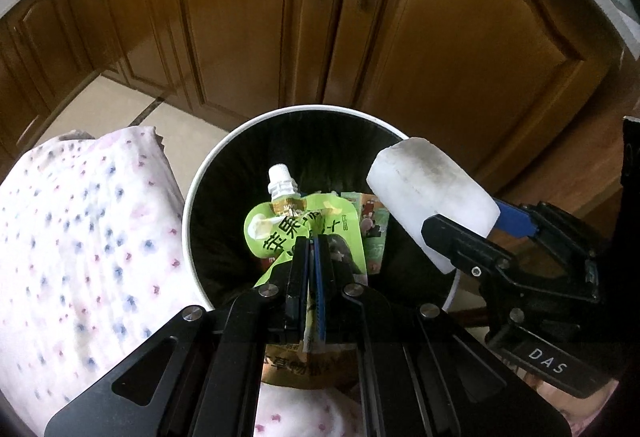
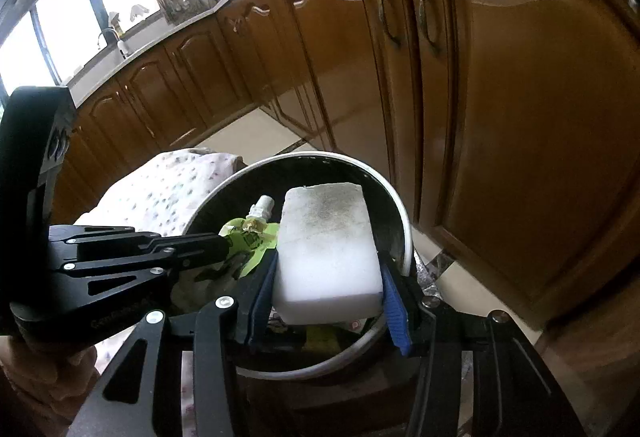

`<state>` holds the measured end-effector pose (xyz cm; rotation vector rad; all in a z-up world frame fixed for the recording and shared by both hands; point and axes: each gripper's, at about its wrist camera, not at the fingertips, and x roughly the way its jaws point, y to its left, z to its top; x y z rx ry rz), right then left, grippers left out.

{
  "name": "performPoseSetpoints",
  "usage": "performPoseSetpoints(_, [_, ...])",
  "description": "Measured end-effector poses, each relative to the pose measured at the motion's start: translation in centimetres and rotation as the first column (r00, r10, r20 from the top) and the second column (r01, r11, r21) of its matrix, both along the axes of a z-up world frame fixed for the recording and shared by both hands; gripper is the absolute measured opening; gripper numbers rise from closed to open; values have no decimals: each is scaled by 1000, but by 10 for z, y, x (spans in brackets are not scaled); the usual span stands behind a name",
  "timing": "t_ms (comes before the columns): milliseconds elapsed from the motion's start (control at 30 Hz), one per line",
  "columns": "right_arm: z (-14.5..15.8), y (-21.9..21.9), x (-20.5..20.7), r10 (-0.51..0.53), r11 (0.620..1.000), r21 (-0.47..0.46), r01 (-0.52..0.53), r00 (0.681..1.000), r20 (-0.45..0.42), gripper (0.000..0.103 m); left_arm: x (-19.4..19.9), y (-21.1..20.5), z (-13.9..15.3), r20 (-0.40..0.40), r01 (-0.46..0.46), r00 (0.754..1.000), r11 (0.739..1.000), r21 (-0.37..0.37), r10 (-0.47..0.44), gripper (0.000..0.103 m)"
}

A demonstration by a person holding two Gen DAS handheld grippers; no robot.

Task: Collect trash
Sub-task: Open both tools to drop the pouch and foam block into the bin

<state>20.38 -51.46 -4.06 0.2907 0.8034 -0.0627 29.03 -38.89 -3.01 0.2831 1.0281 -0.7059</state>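
A round trash bin [image 1: 200, 173] with a white rim and black inside stands on the floor below me; it also shows in the right wrist view [image 2: 400, 213]. My left gripper [image 1: 312, 241] is shut on a green spouted drink pouch [image 1: 280, 217] and holds it over the bin's opening. My right gripper [image 2: 328, 269] is shut on a dirty white sponge block [image 2: 326, 233], also over the bin; the sponge shows in the left wrist view [image 1: 432, 193] at the bin's right rim. Other wrappers [image 1: 374, 221] lie inside the bin.
Brown wooden kitchen cabinets [image 1: 440, 37] with metal handles stand right behind the bin. A white cloth with pink and blue dots [image 1: 80, 237] lies to the bin's left. Beige floor tiles [image 1: 120, 105] show between them. A counter with a sink and windows [image 2: 112, 37] runs at far left.
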Motion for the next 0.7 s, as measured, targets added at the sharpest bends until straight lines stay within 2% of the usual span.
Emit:
performPoseSetpoints(433, [-1,-4,7,-2,1000,12,2,1000,-10,50,8,-7,-9,-27,-6,1000,1000,16,7,3])
performPoseSetpoints(500, [-2,-3,8,-1,1000,13,1,1000,-12,53,8,-6,-9,-30,-6,1000,1000,15,6,3])
performPoseSetpoints(600, [-2,-7,8,-5,999,43,6,1000,-12,54,7,-5,-7,-36,1,999,1000,7,0,8])
performPoseSetpoints(700, [1,-8,4,-17,998,56,17,1000,1,54,2,0,0,-9,0,1000,1000,2,0,28])
